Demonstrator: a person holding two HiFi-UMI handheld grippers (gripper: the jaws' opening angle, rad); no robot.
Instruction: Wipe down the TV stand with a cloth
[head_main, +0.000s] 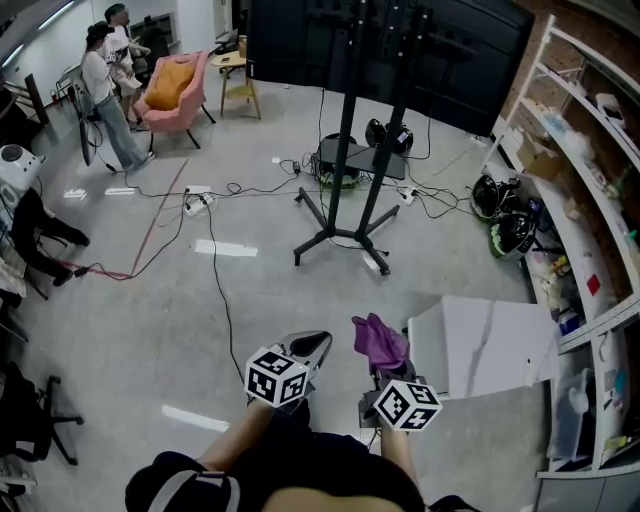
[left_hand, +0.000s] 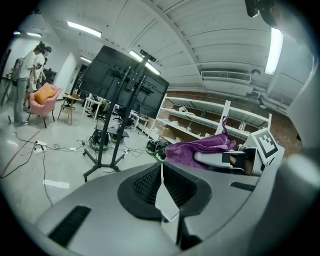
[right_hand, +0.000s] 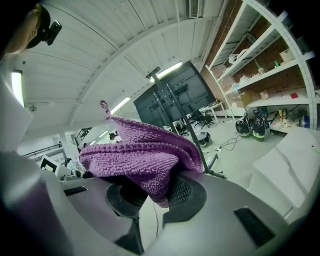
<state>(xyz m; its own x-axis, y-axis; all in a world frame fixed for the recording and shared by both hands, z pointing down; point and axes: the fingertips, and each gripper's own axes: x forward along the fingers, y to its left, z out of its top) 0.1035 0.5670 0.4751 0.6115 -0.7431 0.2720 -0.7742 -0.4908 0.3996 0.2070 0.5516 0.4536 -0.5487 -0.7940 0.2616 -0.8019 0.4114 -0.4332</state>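
A black TV stand (head_main: 352, 150) on a spread-leg base carries a large dark screen (head_main: 400, 45) at the far middle of the room; it also shows as the TV stand (left_hand: 112, 127) and TV stand (right_hand: 172, 107) in the gripper views. My right gripper (head_main: 380, 362) is shut on a purple cloth (head_main: 379, 341), which bunches over its jaws as the cloth (right_hand: 142, 155). My left gripper (head_main: 312, 350) is shut with nothing in it, just left of the right one. Both grippers are held low, well short of the stand.
Cables and power strips (head_main: 200, 200) trail over the floor around the stand's base. White shelving (head_main: 585, 210) runs along the right wall, helmets (head_main: 505, 215) at its foot. A white board (head_main: 490, 345) lies to my right. People stand by a pink armchair (head_main: 172, 90) at far left.
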